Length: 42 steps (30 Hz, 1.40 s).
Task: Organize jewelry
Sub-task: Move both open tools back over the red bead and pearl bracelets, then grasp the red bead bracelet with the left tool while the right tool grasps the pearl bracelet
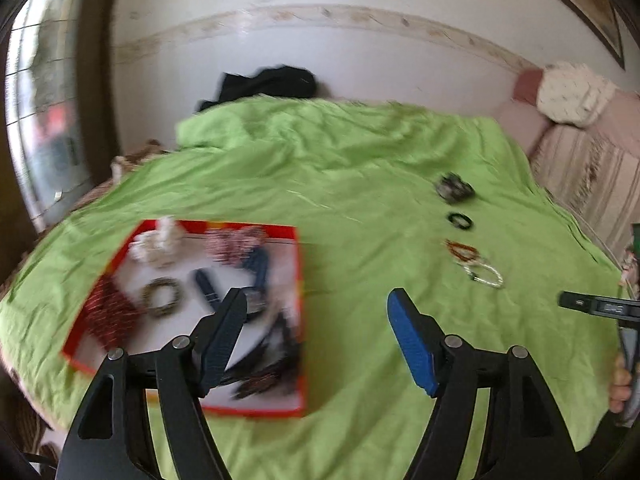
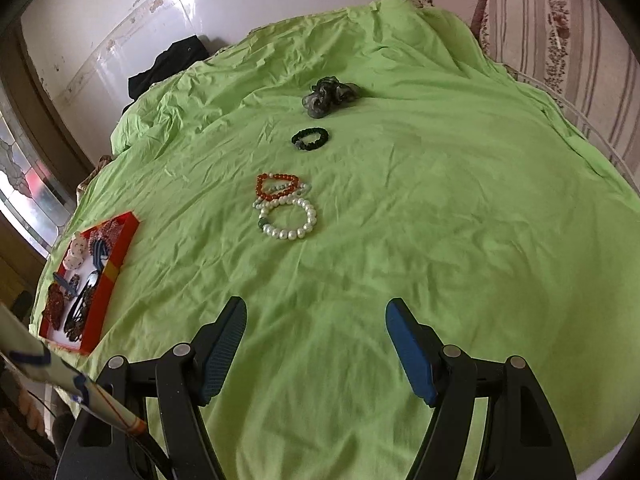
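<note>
A shallow red-rimmed cardboard tray with a white floor [image 2: 120, 248] is lying at the left on a bed spread with a wrinkled lime-green sheet [image 2: 440, 240]. It is holding a heap of jewelry: white beaded pieces, dark red beaded strands, a blue strap and black items, too blurred in the left wrist view to sort further. The left claw [image 1: 316, 338] is hanging with its jaws apart and nothing between them, over the tray's right edge [image 1: 299, 320] and the bare sheet beside it.

Right of the tray, well apart from it, four pieces are lying in a row running away across the sheet. A white pearl bracelet [image 2: 289, 219] is touching an orange-red beaded bracelet [image 2: 277, 186], with a pale green beaded strand overlapping both. Beyond them a small black fabric hair tie [image 2: 310, 138] is lying alone, then a grey gauzy scrunchie [image 2: 330, 94].

The right claw [image 2: 316, 338] is hovering over empty sheet, its jaws standing wide and holding nothing.
</note>
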Tool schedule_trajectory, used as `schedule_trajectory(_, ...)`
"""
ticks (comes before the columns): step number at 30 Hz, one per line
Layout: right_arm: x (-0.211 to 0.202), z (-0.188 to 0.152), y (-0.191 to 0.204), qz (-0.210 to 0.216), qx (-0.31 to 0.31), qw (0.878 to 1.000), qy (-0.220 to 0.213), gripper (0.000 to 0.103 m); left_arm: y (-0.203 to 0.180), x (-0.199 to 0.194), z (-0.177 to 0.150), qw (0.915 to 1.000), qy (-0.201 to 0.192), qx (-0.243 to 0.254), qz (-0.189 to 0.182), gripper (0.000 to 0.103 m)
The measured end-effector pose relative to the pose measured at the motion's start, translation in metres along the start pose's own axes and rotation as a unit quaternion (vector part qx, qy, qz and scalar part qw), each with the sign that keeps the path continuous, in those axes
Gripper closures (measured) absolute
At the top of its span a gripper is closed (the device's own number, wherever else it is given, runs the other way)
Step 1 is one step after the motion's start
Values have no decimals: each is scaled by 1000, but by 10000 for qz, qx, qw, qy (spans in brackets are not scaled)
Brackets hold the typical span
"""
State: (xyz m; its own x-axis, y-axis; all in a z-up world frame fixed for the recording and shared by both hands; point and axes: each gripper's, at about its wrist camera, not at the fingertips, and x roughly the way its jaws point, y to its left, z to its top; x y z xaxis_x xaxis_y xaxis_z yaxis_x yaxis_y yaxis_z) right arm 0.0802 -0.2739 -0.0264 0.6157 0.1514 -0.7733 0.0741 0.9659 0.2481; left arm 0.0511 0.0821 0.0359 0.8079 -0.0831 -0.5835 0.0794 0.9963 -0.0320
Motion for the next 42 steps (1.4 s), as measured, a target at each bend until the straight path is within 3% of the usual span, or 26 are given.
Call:
schedule_trajectory(7,49,33,-5,105,-49,9999,39,34,-43,78,39,9935,757,-59,-850,32)
schedule_trajectory(15,83,55,-14,425,-61,9990,94,34,-115,168,67,9868,1173,611,-933,41)
schedule_trajectory(18,92,56,-18,469,-10,9987,174,36,-128,194,73,9839,1345,603,-1006,41)
schedule_trajectory(20,99,56,-20,560,76,9981,253,45,-136,213,76,9807,1544,590,-1045,43)
schedule_trajectory(25,109,56,-19,721,92,9969,303,47,-156,262,74,9675,2102,492,-1317,51)
schedule_trajectory(34,119,55,-21,914,101,9953,300,47,-177,309,67,9511,2494,235,-1808,51)
schedule_trajectory(42,129,56,-15,852,-40,9959,296,46,-185,323,62,9475,2532,152,-1949,51)
